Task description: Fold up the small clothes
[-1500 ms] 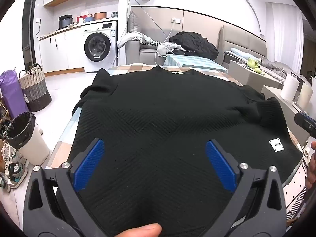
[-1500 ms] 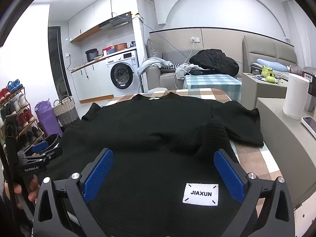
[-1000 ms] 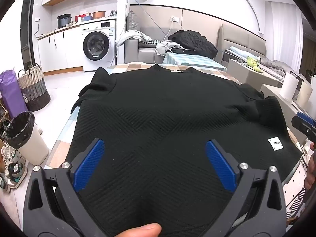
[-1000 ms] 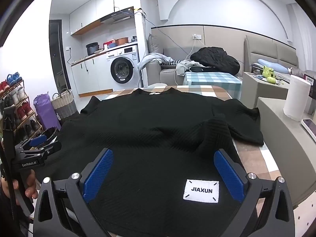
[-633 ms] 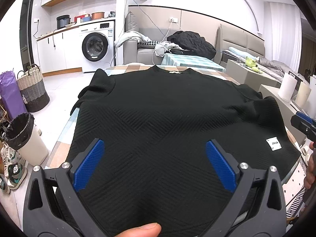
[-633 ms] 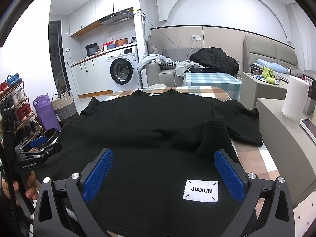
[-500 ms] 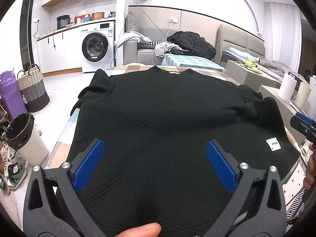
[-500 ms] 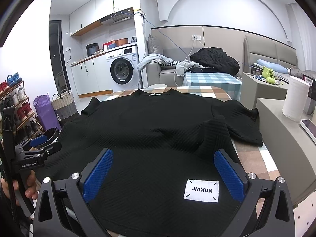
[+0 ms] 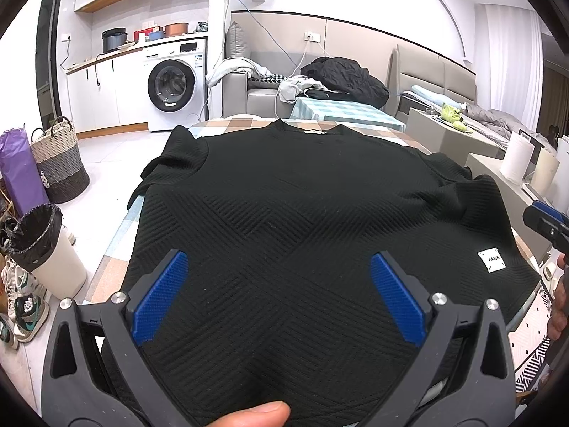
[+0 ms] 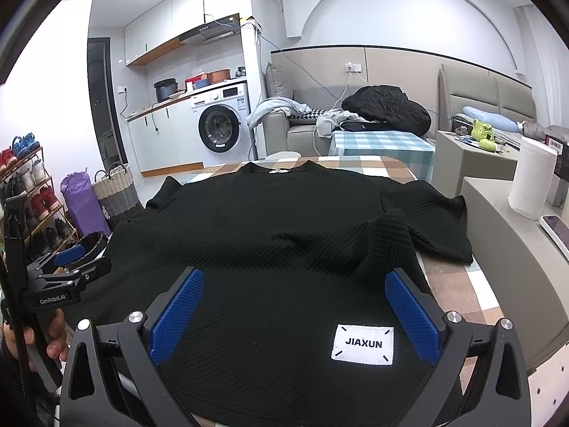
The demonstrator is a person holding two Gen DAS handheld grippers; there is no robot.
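A black textured short-sleeved top (image 9: 291, 213) lies spread flat on a checked table (image 9: 242, 121), collar at the far end, hem near me. It also shows in the right wrist view (image 10: 277, 242), with a white JIAXUN label (image 10: 362, 343) near the hem and the right sleeve (image 10: 434, 220) rumpled. My left gripper (image 9: 279, 295) is open and empty above the hem's left part. My right gripper (image 10: 293, 311) is open and empty above the hem's right part. Each gripper shows at the edge of the other's view.
A white bin (image 9: 46, 245) with a black liner, a woven basket (image 9: 60, 160) and shoes stand on the floor at the left. A beige counter with paper rolls (image 10: 530, 181) and a phone (image 10: 556, 227) is at the right. A sofa with clothes is behind the table.
Both grippers have drifted slightly over the top's hem; the view shifted a little. The top has not moved and both grippers stay open.
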